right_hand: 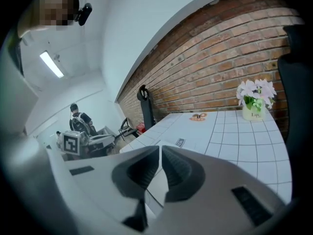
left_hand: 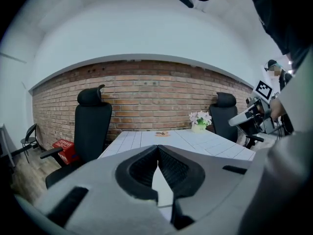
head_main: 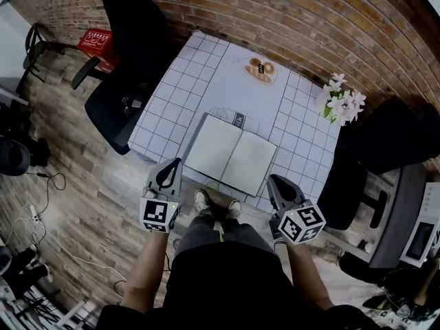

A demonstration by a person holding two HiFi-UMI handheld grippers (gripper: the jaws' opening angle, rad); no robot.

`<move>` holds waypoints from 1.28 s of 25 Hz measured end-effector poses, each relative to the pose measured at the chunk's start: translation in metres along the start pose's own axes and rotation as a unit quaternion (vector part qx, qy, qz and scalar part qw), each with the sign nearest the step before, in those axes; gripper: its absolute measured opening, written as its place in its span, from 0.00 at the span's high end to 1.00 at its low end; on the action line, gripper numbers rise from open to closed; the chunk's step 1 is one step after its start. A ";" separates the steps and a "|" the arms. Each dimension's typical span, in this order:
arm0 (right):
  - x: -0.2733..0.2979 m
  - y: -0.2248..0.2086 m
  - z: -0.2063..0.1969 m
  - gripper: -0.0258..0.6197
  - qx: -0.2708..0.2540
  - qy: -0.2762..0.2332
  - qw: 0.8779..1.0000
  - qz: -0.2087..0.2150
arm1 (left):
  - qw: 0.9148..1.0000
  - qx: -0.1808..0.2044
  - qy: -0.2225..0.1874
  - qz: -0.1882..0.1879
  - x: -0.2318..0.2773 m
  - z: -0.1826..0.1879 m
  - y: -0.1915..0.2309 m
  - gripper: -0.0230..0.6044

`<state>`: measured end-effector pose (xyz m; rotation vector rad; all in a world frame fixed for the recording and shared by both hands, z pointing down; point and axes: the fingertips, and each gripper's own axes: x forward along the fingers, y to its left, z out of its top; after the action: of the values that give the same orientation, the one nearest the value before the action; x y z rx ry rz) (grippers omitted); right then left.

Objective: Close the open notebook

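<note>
The open notebook (head_main: 231, 155) lies flat with blank white pages near the front edge of the white gridded table (head_main: 184, 74). My left gripper (head_main: 176, 163) hangs just off the notebook's near left corner, apart from it. Its jaws are shut and hold nothing, and in the left gripper view (left_hand: 157, 151) the tips meet. Off the near right corner is my right gripper (head_main: 271, 180), also clear of the pages. In the right gripper view (right_hand: 160, 150) its jaws stand together and empty. Both point toward the table from the front edge.
A small plate of pastries (head_main: 262, 70) sits at the table's far side, and a pot of pale flowers (head_main: 341, 102) at its right edge. A printed card (head_main: 237, 119) lies just behind the notebook. Black office chairs stand left (head_main: 120, 105) and right (head_main: 385, 143). A red crate (head_main: 95, 42) sits on the floor.
</note>
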<state>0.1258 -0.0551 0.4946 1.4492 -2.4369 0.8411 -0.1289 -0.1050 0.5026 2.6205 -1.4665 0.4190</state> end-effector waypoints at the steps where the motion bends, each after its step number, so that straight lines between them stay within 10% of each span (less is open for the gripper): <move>1: 0.002 -0.003 -0.004 0.93 0.001 0.005 1.000 -0.006 | 1.000 -0.002 0.008 -0.003 0.005 -0.008 0.002 0.92; 9: 0.022 -0.032 -0.051 0.81 0.026 0.056 0.997 -0.048 | 0.996 -0.024 0.085 -0.011 0.048 -0.075 0.026 0.92; 32: 0.044 -0.079 -0.137 0.65 0.107 0.127 0.977 -0.133 | 0.966 0.062 0.237 -0.076 0.089 -0.168 0.028 0.92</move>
<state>0.1540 -0.0408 0.6559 1.5808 -1.9643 1.1709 -0.1398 -0.1541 0.6884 2.4521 -1.1071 1.0617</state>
